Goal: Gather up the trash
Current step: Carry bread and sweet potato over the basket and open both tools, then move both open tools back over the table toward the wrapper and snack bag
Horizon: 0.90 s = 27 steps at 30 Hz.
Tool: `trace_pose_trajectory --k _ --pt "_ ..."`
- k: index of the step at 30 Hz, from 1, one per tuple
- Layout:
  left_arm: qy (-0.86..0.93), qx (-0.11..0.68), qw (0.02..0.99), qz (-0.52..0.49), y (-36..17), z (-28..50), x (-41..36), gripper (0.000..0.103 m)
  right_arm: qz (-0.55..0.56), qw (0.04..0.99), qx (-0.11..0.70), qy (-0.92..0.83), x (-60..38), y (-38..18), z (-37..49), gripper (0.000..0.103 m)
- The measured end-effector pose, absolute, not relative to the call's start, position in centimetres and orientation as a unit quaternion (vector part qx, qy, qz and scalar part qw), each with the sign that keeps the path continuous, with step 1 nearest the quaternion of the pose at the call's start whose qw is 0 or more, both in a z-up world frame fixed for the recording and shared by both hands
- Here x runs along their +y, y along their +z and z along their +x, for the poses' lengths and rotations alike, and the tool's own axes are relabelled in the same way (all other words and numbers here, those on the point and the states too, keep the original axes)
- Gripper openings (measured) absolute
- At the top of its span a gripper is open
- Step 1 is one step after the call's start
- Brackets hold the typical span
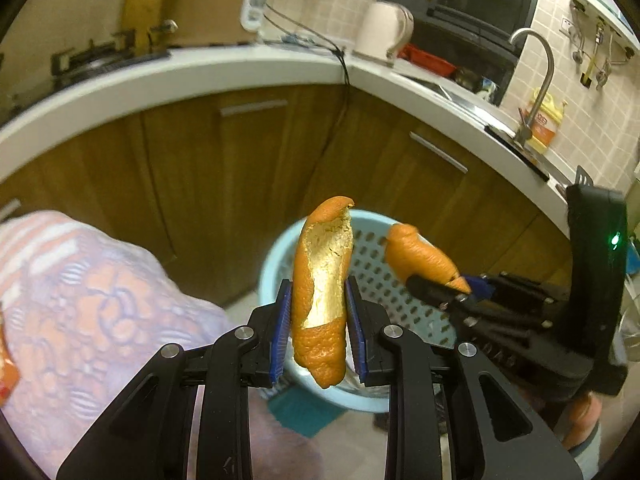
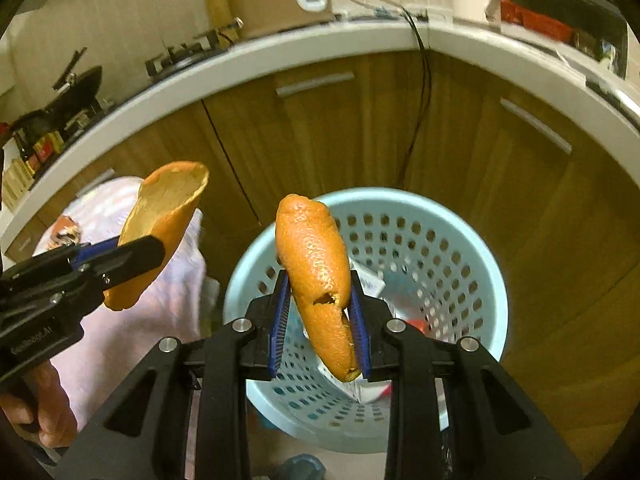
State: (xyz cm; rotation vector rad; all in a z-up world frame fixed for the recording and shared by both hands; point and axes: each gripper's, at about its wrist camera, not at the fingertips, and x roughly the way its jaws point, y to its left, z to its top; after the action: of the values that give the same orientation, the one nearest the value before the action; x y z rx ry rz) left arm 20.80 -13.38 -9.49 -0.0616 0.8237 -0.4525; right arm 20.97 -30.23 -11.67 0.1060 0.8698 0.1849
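My left gripper point(image 1: 319, 322) is shut on a long piece of orange peel point(image 1: 322, 280) with its pale inside facing the camera. My right gripper point(image 2: 319, 318) is shut on a second orange peel point(image 2: 314, 268), rind side showing. Both peels hang above a light blue perforated waste basket point(image 2: 432, 240) on the floor, which holds some paper and wrappers. In the left wrist view the right gripper point(image 1: 464, 292) comes in from the right with its peel point(image 1: 420, 258) over the basket point(image 1: 376, 264). In the right wrist view the left gripper point(image 2: 120, 260) and its peel point(image 2: 164, 216) are left of the basket.
Brown cabinet doors point(image 1: 248, 168) under a white counter point(image 1: 200, 76) curve behind the basket. A black cable point(image 2: 420, 100) hangs down the cabinet front. A pink patterned cloth point(image 1: 92, 304) lies at the left. A sink tap point(image 1: 540, 80) and kettle point(image 1: 384, 28) stand on the counter.
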Motion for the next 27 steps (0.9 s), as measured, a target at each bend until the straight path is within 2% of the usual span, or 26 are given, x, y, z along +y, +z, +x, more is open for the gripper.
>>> trace_pose_trajectory --k 5,7,9,11,20,27 --pt "-0.253 0.423 0.869 -0.042 -11.0 21.7 -15.0 0.027 0.061 0.889 0.447 0.073 -31.5 -13.8 21.3 0.028" --pt "-0.257 0.426 0.866 -0.045 -11.2 21.9 -15.4 0.034 0.067 0.885 0.456 0.063 -32.2 -14.2 21.3 0.032" --pt "-0.258 0.426 0.866 -0.052 -11.4 21.9 -15.4 0.052 0.074 0.882 0.461 0.058 -32.8 -14.5 21.4 0.036" --pt "-0.260 0.427 0.864 -0.057 -11.4 21.9 -15.3 0.057 0.078 0.883 0.461 0.053 -33.3 -14.4 21.4 0.049" --pt "-0.243 0.421 0.871 -0.076 -11.0 21.3 -12.6 0.058 0.063 0.892 0.443 0.061 -31.9 -12.7 21.0 0.050" --pt "-0.204 0.391 0.894 -0.082 -8.6 19.1 -8.5 0.058 0.039 0.906 0.411 0.095 -27.8 -9.3 20.7 0.050"
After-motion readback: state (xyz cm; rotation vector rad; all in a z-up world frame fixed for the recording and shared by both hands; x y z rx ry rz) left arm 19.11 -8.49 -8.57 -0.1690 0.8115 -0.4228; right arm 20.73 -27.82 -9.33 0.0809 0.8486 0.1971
